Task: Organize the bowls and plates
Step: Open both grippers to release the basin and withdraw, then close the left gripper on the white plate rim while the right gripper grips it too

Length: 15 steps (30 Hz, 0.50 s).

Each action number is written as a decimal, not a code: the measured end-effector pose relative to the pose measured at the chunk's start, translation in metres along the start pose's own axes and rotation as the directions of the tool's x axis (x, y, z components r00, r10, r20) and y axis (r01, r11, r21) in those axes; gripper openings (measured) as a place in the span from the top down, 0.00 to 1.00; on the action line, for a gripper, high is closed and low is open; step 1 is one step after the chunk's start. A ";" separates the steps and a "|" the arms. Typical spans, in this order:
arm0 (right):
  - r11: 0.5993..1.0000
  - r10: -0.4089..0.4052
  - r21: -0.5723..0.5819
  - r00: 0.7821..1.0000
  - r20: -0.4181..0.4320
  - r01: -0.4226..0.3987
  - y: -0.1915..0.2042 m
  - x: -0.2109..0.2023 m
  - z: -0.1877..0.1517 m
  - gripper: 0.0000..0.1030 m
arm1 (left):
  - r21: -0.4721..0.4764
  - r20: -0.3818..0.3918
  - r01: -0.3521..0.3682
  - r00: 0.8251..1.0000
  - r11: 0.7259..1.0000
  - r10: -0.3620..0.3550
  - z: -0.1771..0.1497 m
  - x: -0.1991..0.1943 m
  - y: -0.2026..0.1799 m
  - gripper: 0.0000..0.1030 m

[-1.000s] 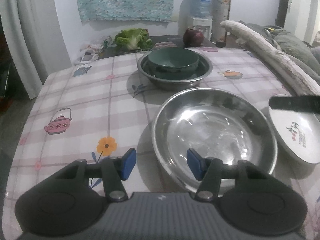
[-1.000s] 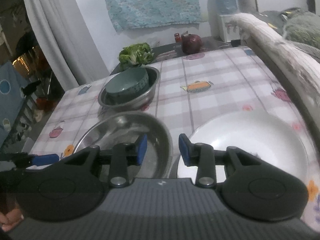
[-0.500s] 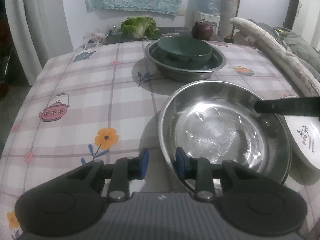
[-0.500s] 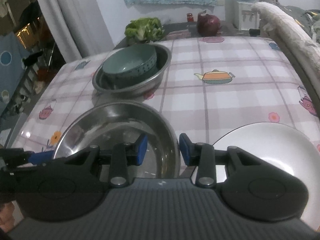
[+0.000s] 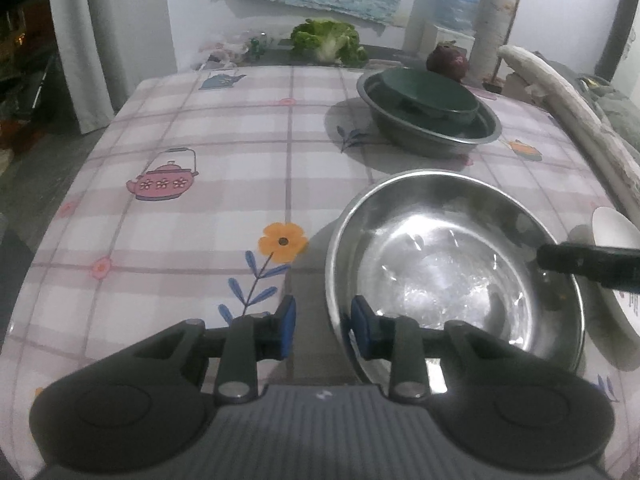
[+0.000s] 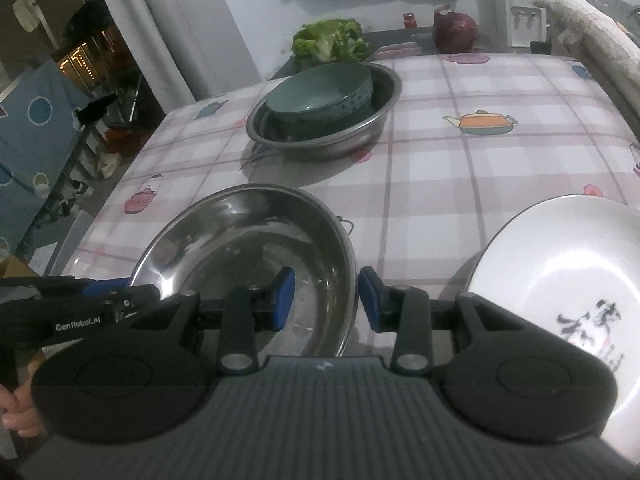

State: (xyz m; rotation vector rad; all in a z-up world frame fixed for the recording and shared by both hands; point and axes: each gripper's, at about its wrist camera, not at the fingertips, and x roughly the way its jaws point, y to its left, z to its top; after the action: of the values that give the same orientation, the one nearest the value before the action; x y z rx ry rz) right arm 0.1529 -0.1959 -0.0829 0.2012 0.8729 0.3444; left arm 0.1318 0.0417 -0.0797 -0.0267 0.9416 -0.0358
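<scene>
Plate (image 6: 560,280) one, bowl (image 6: 320,96) one, basins (image 6: 248,248) two; grippers (image 5: 322,328) (image 6: 326,300) ajar astride rim (image 6: 354,276), left just narrowed.

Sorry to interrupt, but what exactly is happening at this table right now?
A person is sorting dishes with a handheld gripper in each hand. The left gripper straddles the near rim of the large steel basin, its jaws having just narrowed; the right gripper straddles the opposite rim. Neither visibly clamps it yet. A white plate lies beside the basin, and farther back a green bowl sits inside a second steel basin.
</scene>
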 end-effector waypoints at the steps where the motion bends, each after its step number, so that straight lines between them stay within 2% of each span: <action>1: 1.000 -0.001 0.001 1.000 0.001 0.001 0.001 0.000 -0.001 0.66 | 0.001 0.002 -0.003 1.000 1.000 0.003 0.000 -0.001 0.000 0.67; 5: 1.000 -0.002 0.020 1.000 0.012 0.002 0.000 -0.003 -0.003 0.66 | 0.009 0.027 -0.018 0.999 1.000 0.018 0.000 -0.010 -0.002 0.50; 8: 0.999 -0.009 0.035 0.999 0.033 0.008 -0.003 -0.013 -0.004 0.59 | 0.018 0.058 -0.043 0.997 0.999 0.042 -0.001 -0.020 -0.006 0.41; 10: 0.999 -0.016 0.040 0.999 0.052 0.014 -0.006 -0.022 -0.005 0.53 | 0.033 0.076 -0.056 0.996 0.998 0.053 -0.001 -0.028 -0.011 0.38; 15: 0.998 -0.032 0.063 0.995 0.094 0.026 -0.017 -0.049 -0.012 0.42 | 0.070 0.114 -0.051 0.993 0.996 0.043 -0.002 -0.046 -0.029 0.27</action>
State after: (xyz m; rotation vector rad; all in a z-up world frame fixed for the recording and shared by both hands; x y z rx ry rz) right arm 0.1180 -0.2295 -0.0606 0.2596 0.7922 0.2790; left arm 0.1024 0.0150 -0.0425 0.0600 0.8277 -0.0249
